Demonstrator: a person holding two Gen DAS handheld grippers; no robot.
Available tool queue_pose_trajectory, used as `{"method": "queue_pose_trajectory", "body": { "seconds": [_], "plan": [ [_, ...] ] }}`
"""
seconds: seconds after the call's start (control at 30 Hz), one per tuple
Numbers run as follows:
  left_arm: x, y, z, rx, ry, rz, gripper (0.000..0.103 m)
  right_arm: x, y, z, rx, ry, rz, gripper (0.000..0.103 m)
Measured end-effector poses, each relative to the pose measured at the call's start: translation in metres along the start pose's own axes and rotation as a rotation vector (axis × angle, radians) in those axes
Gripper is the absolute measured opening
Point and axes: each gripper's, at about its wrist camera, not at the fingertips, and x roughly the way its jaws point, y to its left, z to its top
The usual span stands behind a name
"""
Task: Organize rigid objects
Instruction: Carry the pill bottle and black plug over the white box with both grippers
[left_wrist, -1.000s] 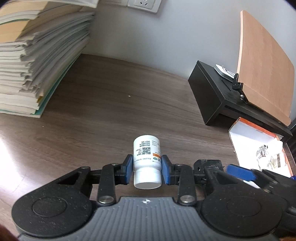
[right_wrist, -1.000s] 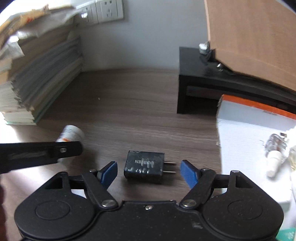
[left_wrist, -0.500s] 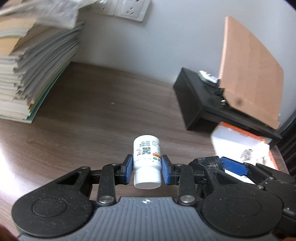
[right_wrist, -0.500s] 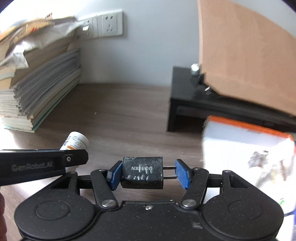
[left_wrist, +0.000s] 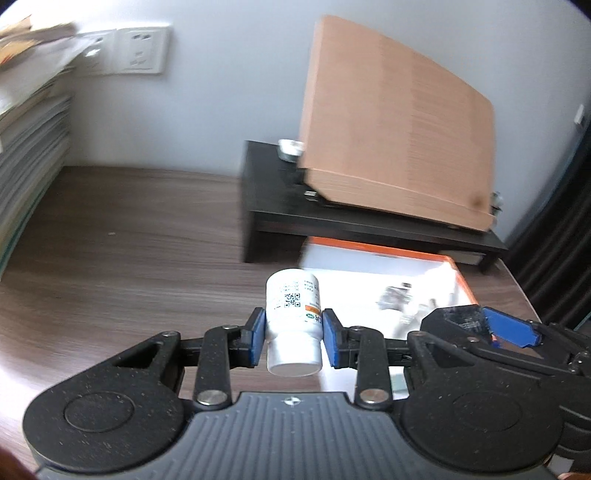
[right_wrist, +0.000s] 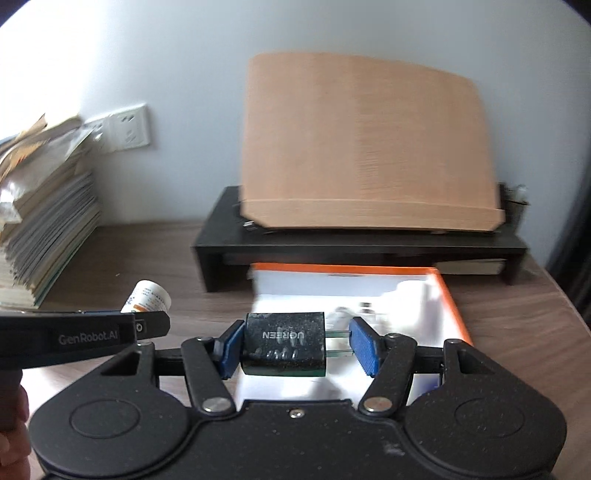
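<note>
My left gripper (left_wrist: 294, 336) is shut on a white pill bottle (left_wrist: 293, 325) with a printed label, carried above the table near the box's left edge. In the right wrist view, my right gripper (right_wrist: 295, 345) is shut on a black charger plug (right_wrist: 283, 344), one pad on its body and the other on its prongs. It hangs over the front of an open white box with an orange rim (right_wrist: 448, 295). The same bottle (right_wrist: 147, 295) and the left gripper's finger show at the left there. The right gripper with the plug (left_wrist: 458, 321) shows at the right of the left wrist view.
A black riser shelf (right_wrist: 369, 251) stands behind the box and bears a tan board (right_wrist: 365, 147). A tall stack of papers and books (right_wrist: 44, 206) fills the left. Wall sockets (left_wrist: 142, 50) sit on the back wall. Small items (left_wrist: 399, 299) lie inside the box.
The right gripper closed on the plug and lifted it off the table. Both grippers rose and travelled right towards the box, each with its object.
</note>
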Motion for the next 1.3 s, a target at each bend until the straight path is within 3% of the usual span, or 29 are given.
{"method": "queue_pose_trajectory", "body": {
  "seconds": [0.23,0.53,0.83,1.3],
  "plan": [
    [-0.001,-0.056,-0.008,0.062,0.002,-0.045,0.033,-0.032,-0.052,-0.006,0.056,-0.031,-0.045,0.073],
    [0.001,-0.097,-0.019,0.108,0.008,-0.078,0.033,-0.058,-0.09,-0.019,0.098,-0.053,-0.07,0.073],
    [-0.002,-0.116,-0.026,0.119,0.011,-0.087,0.033,-0.069,-0.113,-0.026,0.12,-0.054,-0.078,0.073],
    [0.003,-0.105,-0.028,0.073,0.02,-0.053,0.033,-0.059,-0.116,-0.025,0.114,-0.036,-0.044,0.073]
  ]
}}
